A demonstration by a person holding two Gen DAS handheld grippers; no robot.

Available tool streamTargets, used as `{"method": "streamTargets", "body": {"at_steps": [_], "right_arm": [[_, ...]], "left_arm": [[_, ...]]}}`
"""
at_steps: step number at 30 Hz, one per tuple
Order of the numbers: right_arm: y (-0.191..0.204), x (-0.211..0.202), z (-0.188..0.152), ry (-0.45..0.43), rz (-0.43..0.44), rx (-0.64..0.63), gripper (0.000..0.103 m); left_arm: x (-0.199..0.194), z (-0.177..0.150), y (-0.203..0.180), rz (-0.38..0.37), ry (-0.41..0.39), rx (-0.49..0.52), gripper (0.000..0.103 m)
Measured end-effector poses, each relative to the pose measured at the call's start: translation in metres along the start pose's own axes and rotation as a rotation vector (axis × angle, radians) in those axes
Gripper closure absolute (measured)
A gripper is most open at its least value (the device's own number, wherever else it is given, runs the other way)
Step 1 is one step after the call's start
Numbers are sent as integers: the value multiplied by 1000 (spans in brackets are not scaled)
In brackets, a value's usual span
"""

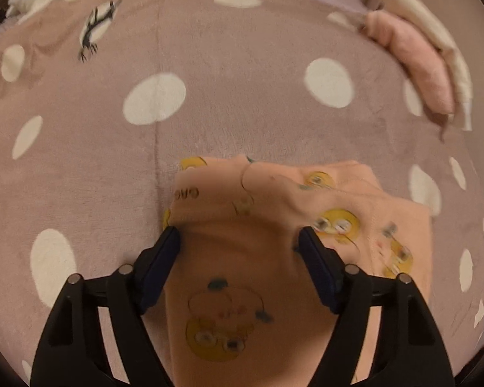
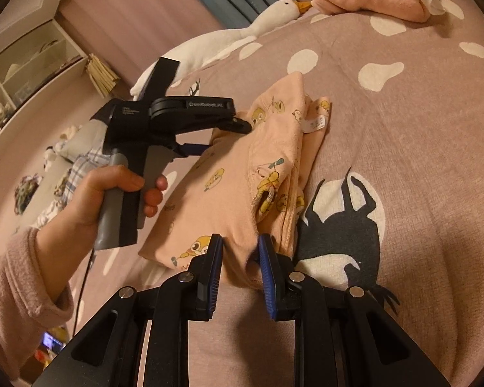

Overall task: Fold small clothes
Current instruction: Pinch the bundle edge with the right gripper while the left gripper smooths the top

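A small peach garment (image 2: 238, 174) printed with yellow cartoon chicks lies partly folded on the bed. It also fills the lower middle of the left wrist view (image 1: 274, 213). My left gripper (image 1: 238, 238) is open, its jaws wide apart with the cloth lying between them; it shows from the side in the right wrist view (image 2: 238, 125) at the garment's far edge. My right gripper (image 2: 241, 248) is open, with a fold of the garment's near edge sitting between its blue pads (image 2: 216, 267). A white care label (image 2: 316, 124) sticks out near the far end.
The bed has a mauve blanket (image 1: 242, 103) with white dots and penguin prints (image 2: 342, 222). Folded pink and cream clothes (image 2: 371, 0) lie at the far side, also in the left wrist view (image 1: 416, 61). A white goose plush (image 2: 242, 35) lies beyond. Shelves (image 2: 25, 64) stand left.
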State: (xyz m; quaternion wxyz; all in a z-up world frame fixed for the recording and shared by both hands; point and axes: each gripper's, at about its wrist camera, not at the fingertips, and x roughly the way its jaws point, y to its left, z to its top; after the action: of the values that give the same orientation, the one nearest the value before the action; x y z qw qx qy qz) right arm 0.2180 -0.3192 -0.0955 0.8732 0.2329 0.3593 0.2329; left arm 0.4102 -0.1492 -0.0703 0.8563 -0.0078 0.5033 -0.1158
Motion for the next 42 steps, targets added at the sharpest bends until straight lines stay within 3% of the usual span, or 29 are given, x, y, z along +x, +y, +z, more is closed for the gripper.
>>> {"method": "streamTargets", "body": {"at_steps": [7,12,26,35,42], "right_arm": [[-3,0,4,0,6,9,79],[-4,1,4,1,4,13,79],[-8,-1,4,-1,12,23,79],[-8,-2,5,0,17,28,79],[-10,-2,5,0,26,38,79]], "left_arm": [[-40,-61,-12,-10,-65,139,28],[-37,-91,-18,16,-75,203,28],[-54,-127,-7,9,-53,172,27],[-47,-130,11,-53,19,60,25],[-50,-131,9,-47,35,76,25]]}}
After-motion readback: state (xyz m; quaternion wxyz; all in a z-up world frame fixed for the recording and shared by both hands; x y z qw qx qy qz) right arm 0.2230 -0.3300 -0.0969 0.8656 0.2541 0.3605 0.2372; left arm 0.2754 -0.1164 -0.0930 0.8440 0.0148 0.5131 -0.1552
